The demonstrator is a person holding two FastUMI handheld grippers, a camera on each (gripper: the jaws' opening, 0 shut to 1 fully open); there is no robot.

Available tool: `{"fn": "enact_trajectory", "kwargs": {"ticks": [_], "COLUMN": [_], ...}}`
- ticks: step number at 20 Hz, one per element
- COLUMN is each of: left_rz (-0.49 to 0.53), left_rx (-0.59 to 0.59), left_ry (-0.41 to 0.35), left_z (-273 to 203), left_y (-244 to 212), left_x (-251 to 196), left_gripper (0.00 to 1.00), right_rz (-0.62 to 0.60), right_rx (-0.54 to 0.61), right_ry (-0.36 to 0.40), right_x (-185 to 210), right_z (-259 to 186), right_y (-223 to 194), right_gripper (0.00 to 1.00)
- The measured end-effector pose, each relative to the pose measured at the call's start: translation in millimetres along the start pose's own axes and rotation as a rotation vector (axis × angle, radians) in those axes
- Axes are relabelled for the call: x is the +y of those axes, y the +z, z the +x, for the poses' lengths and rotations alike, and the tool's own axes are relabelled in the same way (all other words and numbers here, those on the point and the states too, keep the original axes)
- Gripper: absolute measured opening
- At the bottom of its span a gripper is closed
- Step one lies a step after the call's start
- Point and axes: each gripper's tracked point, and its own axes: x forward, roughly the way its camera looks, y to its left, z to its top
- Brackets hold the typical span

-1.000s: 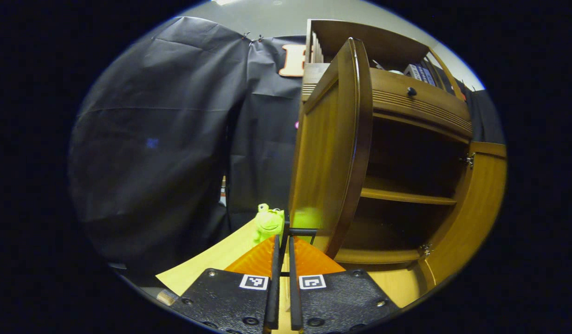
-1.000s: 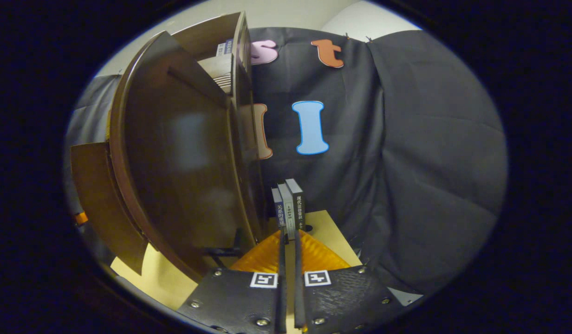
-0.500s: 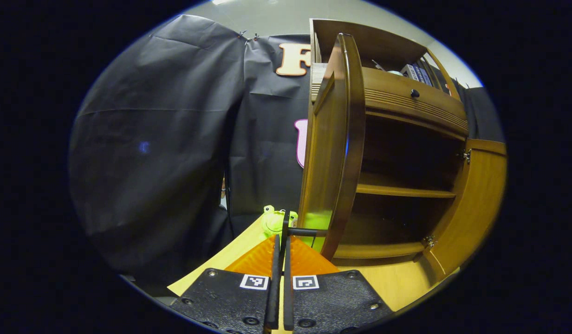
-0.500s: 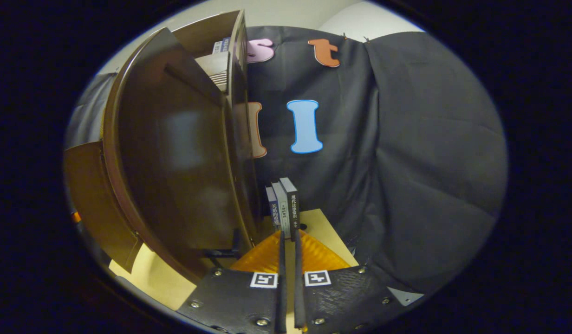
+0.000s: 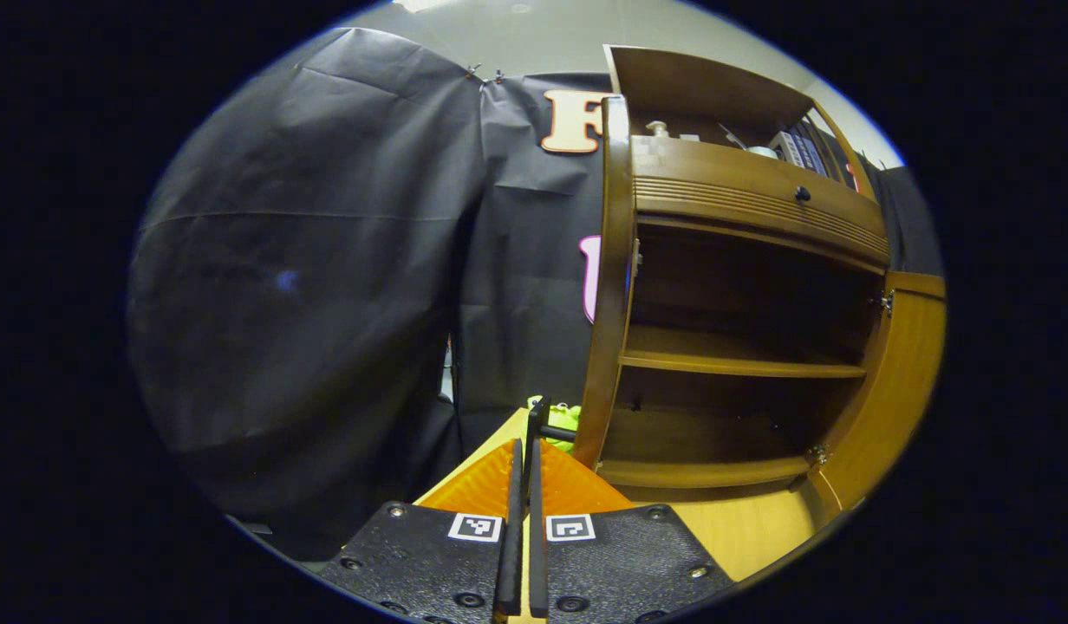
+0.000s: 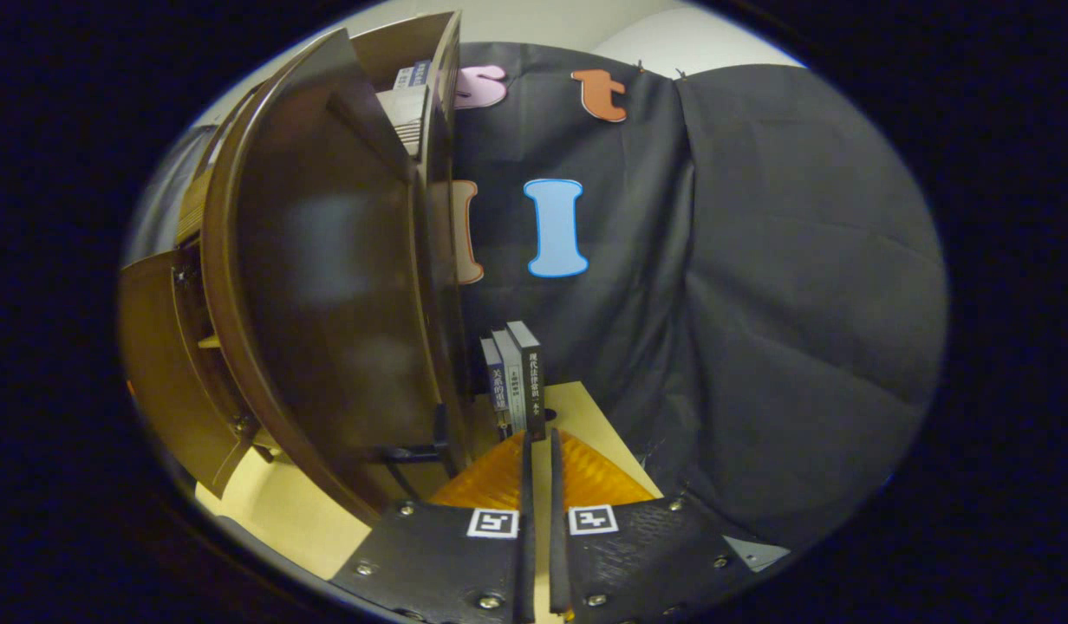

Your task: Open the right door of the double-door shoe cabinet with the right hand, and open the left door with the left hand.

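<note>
The brown shoe cabinet (image 5: 759,199) stands on a pale table with both doors swung out. In the left gripper view its left door (image 5: 610,286) is edge-on. The door's black bar handle (image 5: 541,422) sits at the tips of my left gripper (image 5: 524,446), which is shut on it. The right door (image 5: 898,373) hangs wide at the far right. In the right gripper view that right door (image 6: 326,286) shows its dark outer face. Its handle (image 6: 413,452) lies left of my right gripper (image 6: 540,438), whose fingers are shut with nothing between them.
Inside the cabinet are a bare shelf (image 5: 733,360) and floor. A green frog toy (image 5: 567,416) peeks from behind the left door. Three upright books (image 6: 512,381) stand on the table (image 6: 586,416) just beyond my right gripper. Black cloth walls close in behind.
The left door has swung further open with my left gripper on its handle, from angled to edge-on, and now hides most of the frog. The right gripper view has shifted slightly.
</note>
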Motion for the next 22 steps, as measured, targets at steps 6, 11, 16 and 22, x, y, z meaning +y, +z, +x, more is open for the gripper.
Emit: {"fn": "enact_trajectory", "kwargs": {"ticks": [6,11,16,22], "left_rz": [-0.038,0.035,0.05,0.069], "left_rx": [-0.077,-0.166,-0.251,-0.33], "left_ry": [0.002,0.019,0.059,0.041], "left_z": [-10.4,-18.4,-29.1,-40.8], "left_y": [33.6,86.0,144.3,206.1], "left_x": [2.6,-0.2,-1.4,-27.5], "left_gripper": [0.0,0.0,0.0,0.02], "right_rz": [0.01,0.001,0.0,-0.005], "right_rx": [-0.002,-0.035,-0.148,-0.324], "right_ry": [-0.019,-0.043,-0.102,-0.094], "right_x": [-0.5,-1.5,-9.8,3.6], "right_z": [-4.5,-16.5,-46.3,-95.2], "right_y": [-1.7,11.8,66.1,164.6], "right_gripper": [0.07,0.07,0.07,0.07]}}
